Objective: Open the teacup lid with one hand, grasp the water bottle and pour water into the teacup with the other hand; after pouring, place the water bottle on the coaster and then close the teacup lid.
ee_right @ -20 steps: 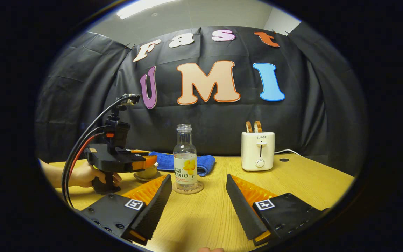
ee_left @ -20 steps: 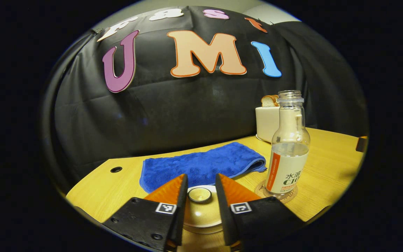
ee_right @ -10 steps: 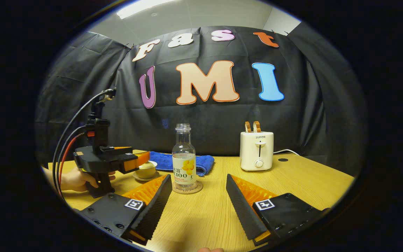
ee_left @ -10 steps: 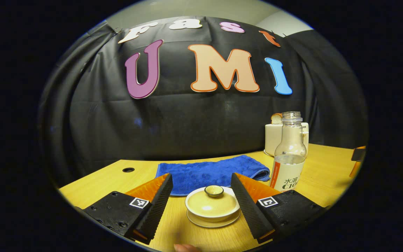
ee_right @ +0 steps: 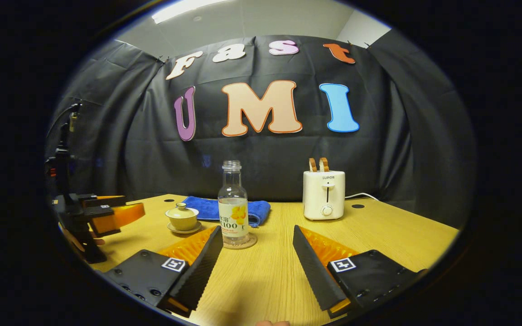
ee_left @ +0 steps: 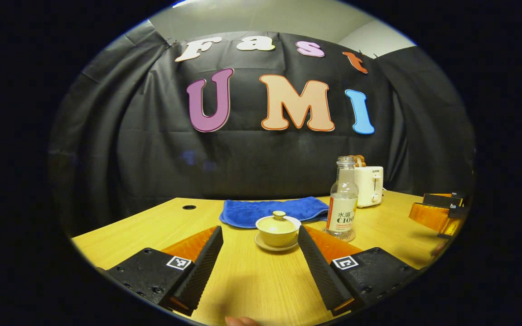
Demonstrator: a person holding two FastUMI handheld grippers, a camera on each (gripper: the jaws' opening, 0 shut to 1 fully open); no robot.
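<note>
Lidded yellow ceramic teacup (ee_left: 277, 228) on saucer, clear uncapped "C100" water bottle (ee_right: 233, 204) on round coaster (ee_right: 240, 243) just beside, wooden counter (ee_right: 270, 267), white SUPOR toaster (ee_right: 324, 194) — left gripper (ee_left: 259, 258), right gripper (ee_right: 257, 260), both jaws apart, empty.

A broad stretch of bare table (ee_right: 265, 276) is seen ahead of the right gripper (ee_right: 258, 253), whose fingers are spread wide with nothing between them. The straight path forward is blocked by the water bottle (ee_right: 233, 206), which stands upright on its coaster (ee_right: 248, 244). The teacup (ee_left: 277, 226), lid in place, is set just beside the bottle, well ahead of the left gripper (ee_left: 261, 253), which is likewise held apart over bare wood. A blue towel (ee_left: 274, 211) lies behind both. The toaster (ee_right: 324, 194) stands well apart, with open table between it and the bottle.
</note>
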